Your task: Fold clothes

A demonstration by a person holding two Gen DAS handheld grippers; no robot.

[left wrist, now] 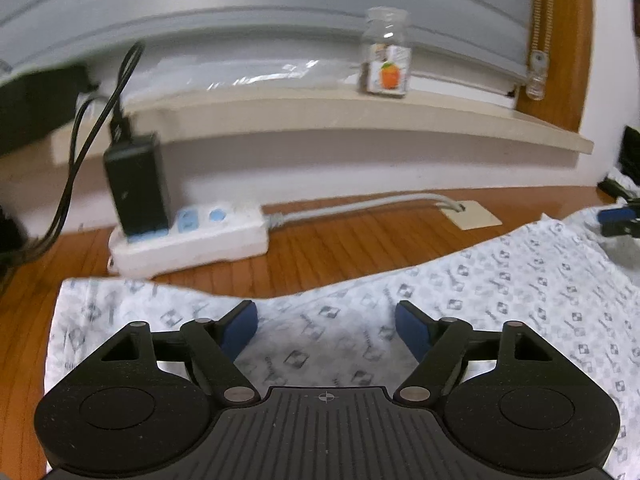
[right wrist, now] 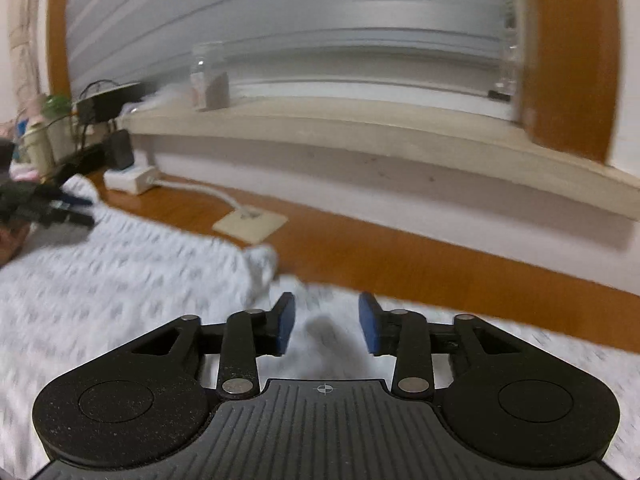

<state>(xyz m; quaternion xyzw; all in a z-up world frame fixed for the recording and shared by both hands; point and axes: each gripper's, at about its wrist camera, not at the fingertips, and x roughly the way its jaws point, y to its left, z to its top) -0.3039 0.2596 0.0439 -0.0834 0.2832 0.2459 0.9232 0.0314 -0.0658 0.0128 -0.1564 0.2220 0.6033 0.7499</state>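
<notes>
Left wrist: my left claw (left wrist: 326,326) hangs wide apart, empty, over the cloth (left wrist: 500,280) spread on the wooden desk (left wrist: 340,236), near a power strip (left wrist: 192,240). Right wrist: my right claw (right wrist: 326,322), jaws parted, nothing between, above the cloth (right wrist: 120,272).

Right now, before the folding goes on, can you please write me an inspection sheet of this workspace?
Surface: wooden table, bare along the wall.
Job's things: white patterned garment spread flat; one bunched fold at its far edge.
Clutter: glass jar with an orange picture, on the window ledge.
Grippers: left hand-held gripper open above the garment, nothing between its pads; right hand-held gripper open, pads not on the cloth.
Cables: white power strip with black adapter plugged in; grey cord runs to a floor-type outlet plate; black leads hang at the left.
Surroundings: closed blinds, wooden window frame.
</notes>
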